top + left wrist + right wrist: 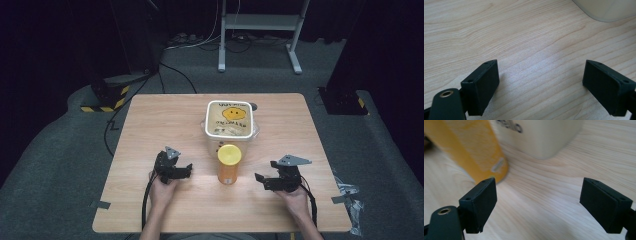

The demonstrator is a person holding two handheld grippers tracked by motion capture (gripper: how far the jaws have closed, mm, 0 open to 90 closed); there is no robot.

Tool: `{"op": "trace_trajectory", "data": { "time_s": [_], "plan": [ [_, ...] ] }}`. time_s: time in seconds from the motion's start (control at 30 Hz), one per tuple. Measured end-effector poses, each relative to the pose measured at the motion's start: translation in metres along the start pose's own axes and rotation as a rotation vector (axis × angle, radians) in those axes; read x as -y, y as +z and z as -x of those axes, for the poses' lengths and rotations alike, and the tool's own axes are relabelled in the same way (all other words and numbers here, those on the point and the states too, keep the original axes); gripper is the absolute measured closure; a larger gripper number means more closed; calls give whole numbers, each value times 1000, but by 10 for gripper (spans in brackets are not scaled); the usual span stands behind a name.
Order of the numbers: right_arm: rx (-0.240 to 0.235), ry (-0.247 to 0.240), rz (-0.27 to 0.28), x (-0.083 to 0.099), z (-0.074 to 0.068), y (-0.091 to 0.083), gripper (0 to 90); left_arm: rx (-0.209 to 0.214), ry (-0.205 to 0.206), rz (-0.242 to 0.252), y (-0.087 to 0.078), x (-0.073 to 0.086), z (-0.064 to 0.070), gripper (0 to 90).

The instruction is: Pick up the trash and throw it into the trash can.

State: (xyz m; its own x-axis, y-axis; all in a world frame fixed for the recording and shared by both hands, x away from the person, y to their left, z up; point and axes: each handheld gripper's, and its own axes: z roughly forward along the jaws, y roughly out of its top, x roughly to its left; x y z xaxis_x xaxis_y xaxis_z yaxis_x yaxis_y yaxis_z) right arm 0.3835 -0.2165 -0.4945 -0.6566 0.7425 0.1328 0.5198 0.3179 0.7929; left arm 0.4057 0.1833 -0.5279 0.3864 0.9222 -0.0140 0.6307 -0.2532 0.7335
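Bench: pale wood bench, dark room around.
Jaws: my left gripper and right gripper gape wide, both empty.
Step, likely: close squarely on the orange bottle, avoiding the tub.

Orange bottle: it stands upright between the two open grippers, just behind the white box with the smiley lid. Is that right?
Not quite. The orange bottle stands in front of the white box, on the person's side, not behind it; the high view shows this. It does stand upright between the left gripper and right gripper, both open.
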Motion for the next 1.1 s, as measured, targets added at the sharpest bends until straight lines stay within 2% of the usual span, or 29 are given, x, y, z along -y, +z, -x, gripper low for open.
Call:
{"op": "trace_trajectory", "data": {
  "time_s": [0.07, 0.1, 0.13, 0.3, 0.37, 0.47, 0.5, 0.83, 1.1],
  "plan": [
    [-28, -18, 13, -2, -7, 1, 138, 0, 0, 0, 0, 0, 0, 142],
    [-70, -27, 20, -5, -16, 3, 137, 0, 0, 0, 0, 0, 0, 142],
    [-70, -27, 20, -5, -16, 3, 137, 0, 0, 0, 0, 0, 0, 142],
    [-139, -100, 17, -16, -33, 9, 136, -1, -3, 0, 0, 0, 0, 142],
    [-153, -104, 13, -18, -35, 10, 135, -1, -2, 0, 0, 0, 0, 142],
    [-173, -121, 24, -25, -42, 11, 132, -2, -3, 0, 0, 0, 0, 142],
    [-186, -141, 44, -31, -46, 12, 132, -1, 0, 0, 0, 0, 0, 142],
    [-222, -182, 68, -57, -63, 21, 117, -2, -3, 0, 0, 0, 0, 142],
    [-223, -191, 80, -66, -68, 28, 113, -2, -2, 0, 0, 0, 0, 142]
  ]
}}
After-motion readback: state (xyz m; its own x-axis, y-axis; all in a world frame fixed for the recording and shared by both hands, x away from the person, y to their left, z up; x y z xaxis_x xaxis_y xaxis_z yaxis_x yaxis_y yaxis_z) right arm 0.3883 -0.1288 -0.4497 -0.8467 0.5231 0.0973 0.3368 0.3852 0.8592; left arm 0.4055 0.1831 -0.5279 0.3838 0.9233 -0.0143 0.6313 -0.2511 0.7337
